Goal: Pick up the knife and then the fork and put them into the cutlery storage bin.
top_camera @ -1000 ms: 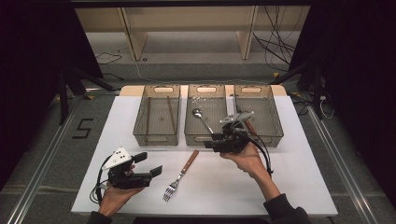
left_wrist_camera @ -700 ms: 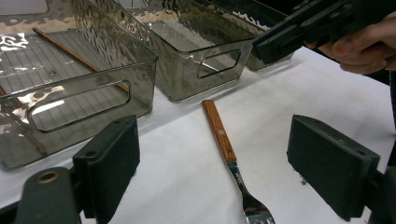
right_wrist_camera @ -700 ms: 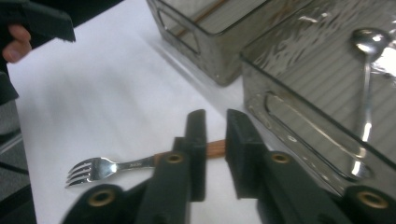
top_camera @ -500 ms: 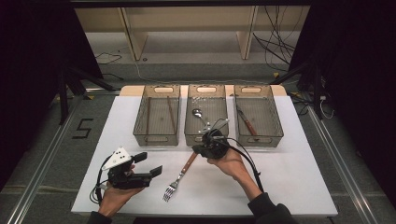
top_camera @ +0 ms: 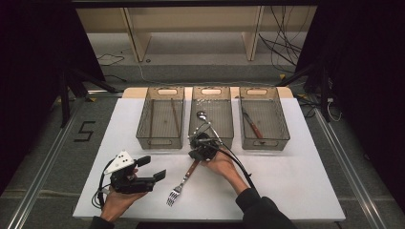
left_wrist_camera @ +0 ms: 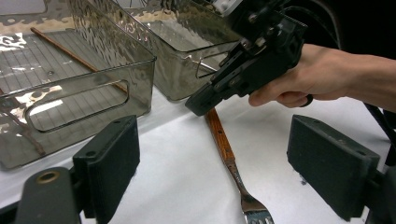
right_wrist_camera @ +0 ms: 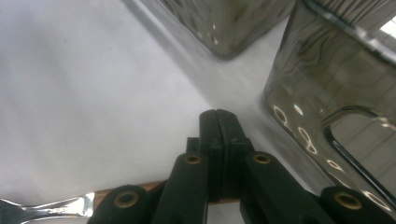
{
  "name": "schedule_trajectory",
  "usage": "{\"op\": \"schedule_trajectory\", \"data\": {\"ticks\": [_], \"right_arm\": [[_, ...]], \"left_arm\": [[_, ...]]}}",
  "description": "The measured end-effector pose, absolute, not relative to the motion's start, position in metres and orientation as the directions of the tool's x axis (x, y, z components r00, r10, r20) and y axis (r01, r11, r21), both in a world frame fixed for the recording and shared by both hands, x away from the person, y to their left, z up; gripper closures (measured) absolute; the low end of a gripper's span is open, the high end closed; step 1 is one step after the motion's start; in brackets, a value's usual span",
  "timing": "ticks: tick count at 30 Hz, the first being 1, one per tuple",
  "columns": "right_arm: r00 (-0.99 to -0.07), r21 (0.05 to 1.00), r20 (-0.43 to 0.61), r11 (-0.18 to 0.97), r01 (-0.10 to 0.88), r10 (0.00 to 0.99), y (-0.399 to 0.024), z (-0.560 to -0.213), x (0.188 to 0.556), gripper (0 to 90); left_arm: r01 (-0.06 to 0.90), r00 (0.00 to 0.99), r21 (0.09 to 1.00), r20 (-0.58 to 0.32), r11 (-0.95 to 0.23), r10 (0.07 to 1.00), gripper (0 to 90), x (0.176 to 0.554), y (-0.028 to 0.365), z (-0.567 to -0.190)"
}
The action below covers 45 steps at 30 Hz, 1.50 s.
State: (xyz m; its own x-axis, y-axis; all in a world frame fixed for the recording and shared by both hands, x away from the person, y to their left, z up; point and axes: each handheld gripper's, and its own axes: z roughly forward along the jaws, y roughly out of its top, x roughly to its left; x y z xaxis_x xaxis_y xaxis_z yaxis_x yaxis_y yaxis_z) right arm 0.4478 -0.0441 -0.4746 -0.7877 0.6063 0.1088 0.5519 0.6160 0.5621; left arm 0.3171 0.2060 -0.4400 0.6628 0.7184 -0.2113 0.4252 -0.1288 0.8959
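Left gripper view, wooden-handled fork (left_wrist_camera: 232, 169), right gripper (left_wrist_camera: 201, 103) fingers together, left gripper (left_wrist_camera: 224, 172) fingers apart.

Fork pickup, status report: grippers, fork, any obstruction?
Right gripper shut, empty, over the fork handle. Left gripper open, idle. Fork flat on the table. Nothing in the way.

The place reads as a lab or recording studio rather than a home; a white rectangular table (top_camera: 296, 186) stands on grey carpet between black curtains (top_camera: 363, 71), with metal floor rails (top_camera: 43, 176) along both sides and a black digit five (top_camera: 84, 131) marked on the floor. Loose black cables (top_camera: 282, 45) trail behind near a pale wooden shelf frame (top_camera: 191, 28); three smoky clear plastic bins (top_camera: 160, 140) sit in a neat row.
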Motion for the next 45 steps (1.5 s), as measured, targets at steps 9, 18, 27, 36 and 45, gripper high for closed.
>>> {"op": "schedule_trajectory", "data": {"ticks": [9, 18, 27, 36, 45], "right_arm": [[-0.799, 0.483, 0.068, 0.681, 0.55, 0.597, -0.056, -0.472, 0.439, 90.0], [-0.817, 0.442, 0.075, 0.715, 0.541, 0.572, -0.095, -0.468, 0.41, 90.0], [-0.865, 0.436, 0.058, 0.767, 0.471, 0.498, -0.114, -0.455, 0.391, 83.1], [-0.969, 0.386, 0.017, 0.892, 0.234, 0.247, -0.09, -0.446, 0.383, 42.4], [-0.984, 0.283, -0.014, 0.944, 0.168, 0.179, -0.076, -0.457, 0.385, 40.9]], "left_arm": [[0.422, 0.662, 0.898, -0.212, -0.124, 0.719, 16.7, 0.317, 0.206, -0.44], [0.423, 0.662, 0.897, -0.213, -0.124, 0.718, 16.7, 0.319, 0.203, -0.438], [0.422, 0.661, 0.899, -0.214, -0.12, 0.72, 16.7, 0.318, 0.203, -0.438], [0.423, 0.66, 0.899, -0.219, -0.115, 0.718, 16.7, 0.317, 0.204, -0.439], [0.422, 0.663, 0.899, -0.215, -0.121, 0.718, 16.8, 0.317, 0.205, -0.439]]}}
